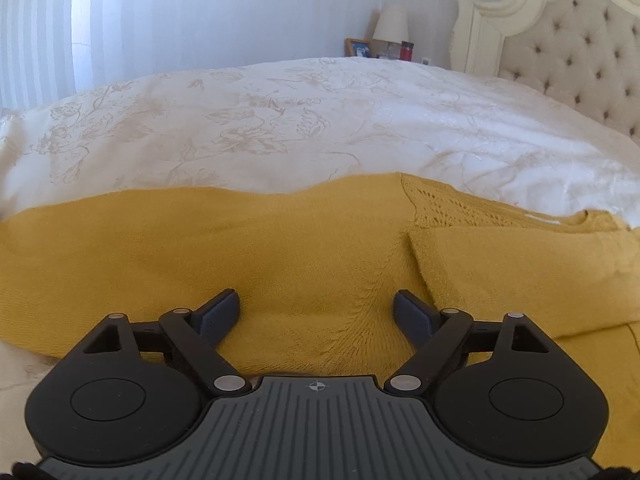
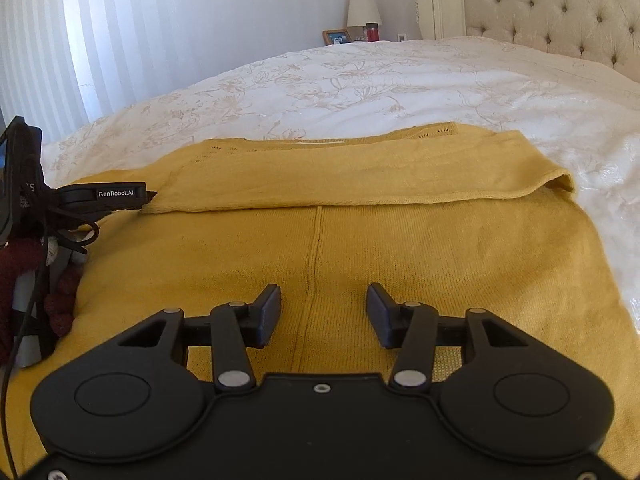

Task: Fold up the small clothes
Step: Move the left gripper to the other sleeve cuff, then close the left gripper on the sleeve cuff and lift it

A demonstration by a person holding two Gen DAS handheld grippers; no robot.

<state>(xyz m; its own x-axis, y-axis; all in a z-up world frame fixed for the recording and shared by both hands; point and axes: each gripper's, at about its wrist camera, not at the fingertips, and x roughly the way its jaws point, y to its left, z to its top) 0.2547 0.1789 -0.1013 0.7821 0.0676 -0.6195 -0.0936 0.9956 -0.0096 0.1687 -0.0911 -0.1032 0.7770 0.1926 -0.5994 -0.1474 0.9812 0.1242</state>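
Mustard-yellow knit, one item: the sweater [image 2: 360, 248] lies flat on the bed under both my tools, filling the near half of each wrist view.

Left tool [image 1: 316, 312]: jaws spread wide, nothing between them, pads clear of the knit as far as I can see. Fabric below it shows radiating creases.

Right tool [image 2: 323, 312]: jaws about half apart, nothing held. A vertical seam in the sweater runs between its fingers [image 2: 268, 312].

Folded sleeve [image 2: 360, 176]: laid across the body of the sweater as a long band, its cuff end just beside the tip of my left tool, seen at the left edge of the right wrist view [image 2: 104, 196]. From the left wrist view the same fold [image 1: 520, 272] sits to the right, with the openwork knit panel [image 1: 448, 208] beyond it.

A person's dark red knitted sleeve [image 2: 20, 264], with black cables, at the left edge of the right view.

Bedspread [image 1: 280, 120]: white with a pale floral pattern, beyond the sweater's far edge.

Headboard [image 2: 560, 4]: cream, button-tufted, far right.

Far end, beside the bed: lamp with a pale shade [image 2: 363, 8], small framed picture [image 2: 337, 37], red cup [image 2: 372, 31].

Curtains [image 2: 80, 40]: white, pleated, far left.
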